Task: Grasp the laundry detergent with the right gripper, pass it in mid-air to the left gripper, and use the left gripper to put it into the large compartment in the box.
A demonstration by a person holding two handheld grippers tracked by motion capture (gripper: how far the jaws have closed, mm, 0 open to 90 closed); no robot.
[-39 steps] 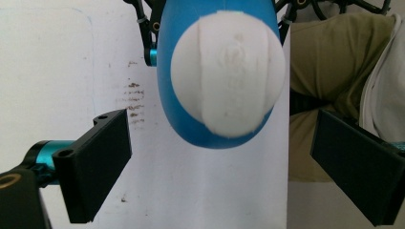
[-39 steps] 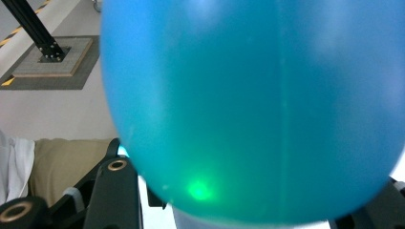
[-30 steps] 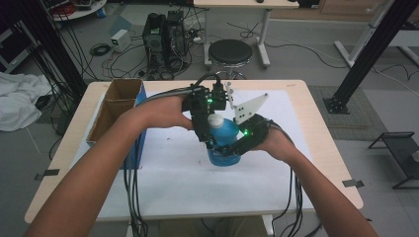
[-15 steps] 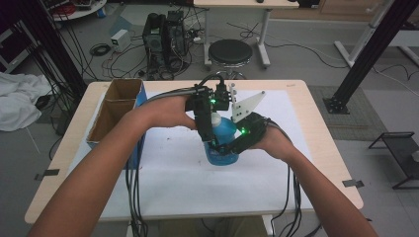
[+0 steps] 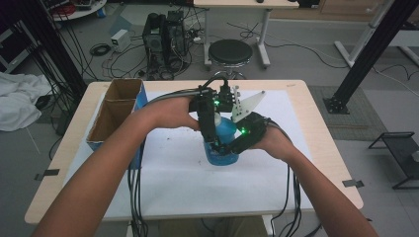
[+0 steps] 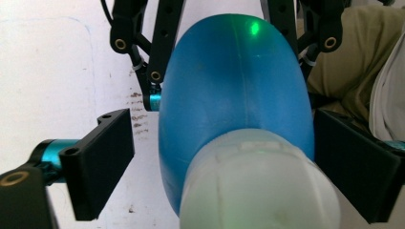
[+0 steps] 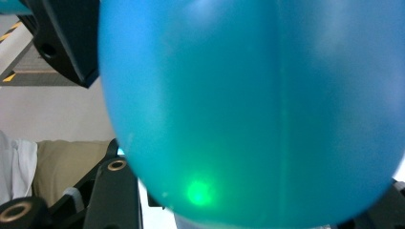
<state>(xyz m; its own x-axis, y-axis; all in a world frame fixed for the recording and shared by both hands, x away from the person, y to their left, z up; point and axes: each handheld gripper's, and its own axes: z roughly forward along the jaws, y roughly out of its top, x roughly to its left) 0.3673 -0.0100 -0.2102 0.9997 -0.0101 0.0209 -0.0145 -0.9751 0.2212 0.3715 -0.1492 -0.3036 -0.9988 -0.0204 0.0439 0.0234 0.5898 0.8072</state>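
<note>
Holding a blue bottle (image 5: 223, 143) with my right gripper (image 5: 228, 147), which comes in from 3 o'clock. Its jaws are clamped on the two sides of the bottle's body. In the left gripper view its black links flank the body (image 6: 234, 86) at 12 o'clock, touching on both sides.

My left gripper (image 5: 210, 126) points down over the bottle's top, and its jaws are spread around the white cap (image 6: 258, 186). The jaw at 9 o'clock stands apart from the bottle, with white sheet showing in the gap. The jaw at 3 o'clock is just beside the cap; I cannot tell whether it touches.

The bottle sits near the middle of the table (image 5: 316, 123), on the white sheet (image 5: 188, 182); I cannot tell whether its base rests there or is lifted. In the right gripper view the body (image 7: 248, 109) is very close and carries a green light spot at 6 o'clock.

A cardboard box (image 5: 116, 111) sits at the table's edge, at 9 o'clock from the bottle and well apart from it. A round stool (image 5: 230, 51) stands on the floor at 12 o'clock, beyond the table.
</note>
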